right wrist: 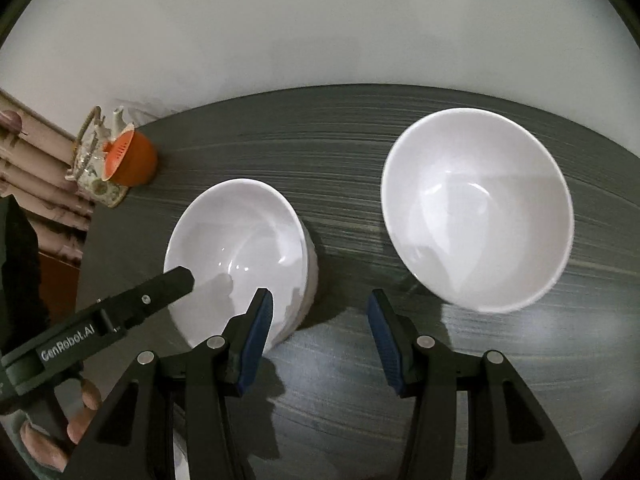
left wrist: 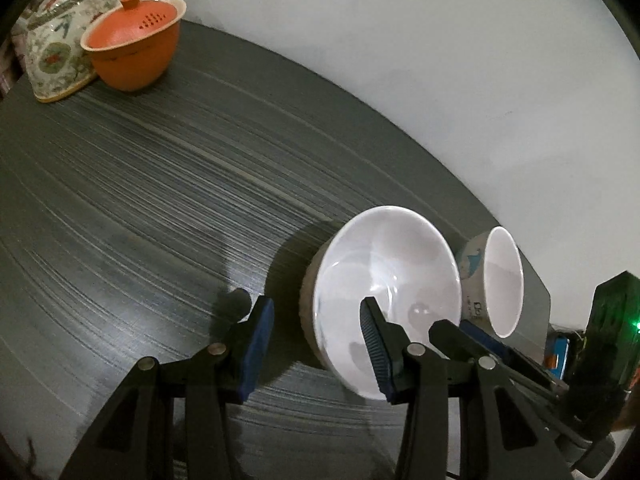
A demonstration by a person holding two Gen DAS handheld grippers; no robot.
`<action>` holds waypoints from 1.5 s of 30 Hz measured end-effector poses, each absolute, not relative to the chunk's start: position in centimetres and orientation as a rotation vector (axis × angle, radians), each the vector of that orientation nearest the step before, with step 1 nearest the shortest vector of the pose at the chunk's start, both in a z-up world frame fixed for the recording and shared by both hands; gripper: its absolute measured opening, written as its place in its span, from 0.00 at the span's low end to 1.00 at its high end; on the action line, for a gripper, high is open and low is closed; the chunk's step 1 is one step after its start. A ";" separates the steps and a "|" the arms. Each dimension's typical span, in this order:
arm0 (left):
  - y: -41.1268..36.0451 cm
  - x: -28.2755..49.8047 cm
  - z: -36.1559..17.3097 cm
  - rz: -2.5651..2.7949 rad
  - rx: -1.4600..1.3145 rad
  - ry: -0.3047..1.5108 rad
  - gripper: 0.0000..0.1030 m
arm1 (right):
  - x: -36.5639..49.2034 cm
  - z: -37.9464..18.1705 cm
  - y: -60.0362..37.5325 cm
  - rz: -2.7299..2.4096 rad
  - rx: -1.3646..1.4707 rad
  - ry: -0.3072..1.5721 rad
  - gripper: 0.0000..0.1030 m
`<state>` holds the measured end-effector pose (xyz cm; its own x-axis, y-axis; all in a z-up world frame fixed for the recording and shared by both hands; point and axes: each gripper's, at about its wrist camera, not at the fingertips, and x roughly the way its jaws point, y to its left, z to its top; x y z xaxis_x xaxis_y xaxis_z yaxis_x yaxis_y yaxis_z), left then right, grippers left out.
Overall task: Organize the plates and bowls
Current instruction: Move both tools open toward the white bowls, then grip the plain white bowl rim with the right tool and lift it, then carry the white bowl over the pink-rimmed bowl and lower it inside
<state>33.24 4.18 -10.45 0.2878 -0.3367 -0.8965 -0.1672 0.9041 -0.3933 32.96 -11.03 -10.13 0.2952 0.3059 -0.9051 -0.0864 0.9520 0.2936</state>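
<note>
At ten o'clock the teapot (right wrist: pixel 96 152) and orange cup (right wrist: pixel 134 160) sit clear of our work. Our left tool (left wrist: pixel 316 332) gapes wide, straddling the near bowl's (right wrist: pixel 236 240) rim, likely to lift it. Our right tool (right wrist: pixel 320 320) hovers wide, empty, on the table (right wrist: pixel 340 140); the far bowl (right wrist: pixel 476 208) waits at one o'clock.

The floral teapot (left wrist: pixel 56 52) is cut off by the left wrist view's upper edge and partly hidden behind the orange lidded cup (left wrist: pixel 134 40). The second bowl (left wrist: pixel 502 280), seen edge-on, has its base hidden behind the right gripper (left wrist: pixel 480 336), whose fingertips are hidden there behind the left gripper's (left wrist: pixel 316 326) finger. The printing on that bowl's outside is too small to read.
</note>
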 end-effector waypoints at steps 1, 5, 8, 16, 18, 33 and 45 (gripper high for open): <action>4.1 33.4 -10.7 -0.113 -0.460 1.292 0.44 | 33.2 -10.3 -11.0 0.257 0.201 1.254 0.46; 3.3 33.8 -11.1 -0.111 -0.423 1.289 0.44 | 33.8 -11.0 -10.5 0.250 0.197 1.278 0.38; 2.7 34.1 -11.8 -0.118 -0.427 1.310 0.43 | 34.1 -11.5 -10.1 0.248 0.193 1.292 0.32; 1.4 34.3 -12.2 -0.123 -0.385 1.313 0.16 | 34.2 -11.6 -9.5 0.263 0.201 1.292 0.16; 1.1 34.0 -12.1 -0.127 -0.384 1.317 0.16 | 34.0 -11.3 -9.6 0.260 0.202 1.286 0.15; -3.9 28.6 -5.9 -0.207 -0.291 1.230 0.16 | 28.1 -5.6 -13.2 0.227 0.233 1.188 0.16; -7.8 22.4 -1.4 -0.298 -0.234 1.193 0.16 | 20.1 -1.0 -18.0 0.158 0.271 1.097 0.16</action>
